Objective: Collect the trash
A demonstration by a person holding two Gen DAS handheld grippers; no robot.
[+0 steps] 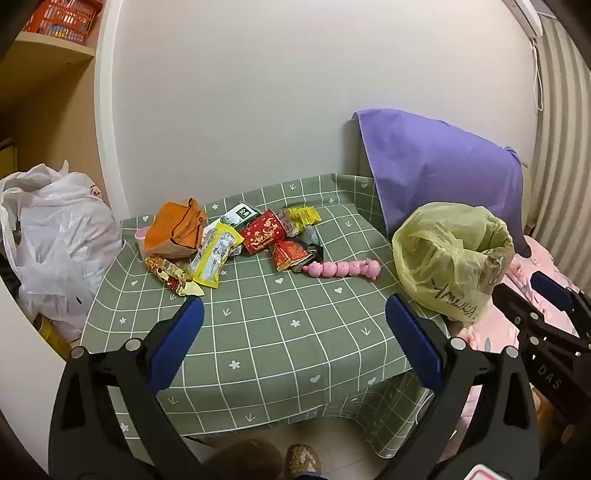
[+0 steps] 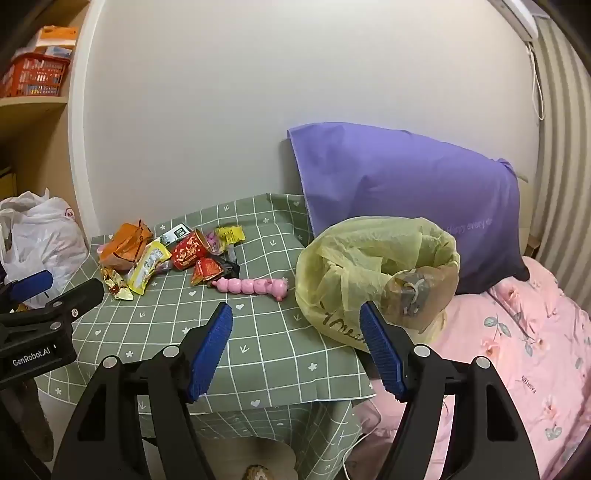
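Observation:
Several snack wrappers lie heaped at the far left of the green checked tablecloth (image 1: pixel 280 332): an orange packet (image 1: pixel 173 229), a yellow packet (image 1: pixel 214 258), a red wrapper (image 1: pixel 264 230) and a gold one (image 1: pixel 171 278). The same pile shows in the right wrist view around the red wrapper (image 2: pixel 190 253). A pink jointed toy (image 1: pixel 341 267) (image 2: pixel 255 285) rests beside them. A yellow plastic bag (image 1: pixel 450 254) (image 2: pixel 373 273) stands open-mouthed at the table's right edge. My left gripper (image 1: pixel 295 314) hovers open over the near half of the table, empty. My right gripper (image 2: pixel 295 325) is open, empty, just before the bag.
A stuffed white plastic bag (image 1: pixel 55 236) sits left of the table, below wooden shelves with a red basket (image 1: pixel 64 18). A purple pillow (image 1: pixel 443 166) leans on the wall behind the yellow bag. Pink floral bedding (image 2: pixel 517 350) borders the table's right side. A slippered foot (image 1: pixel 303 459) shows below.

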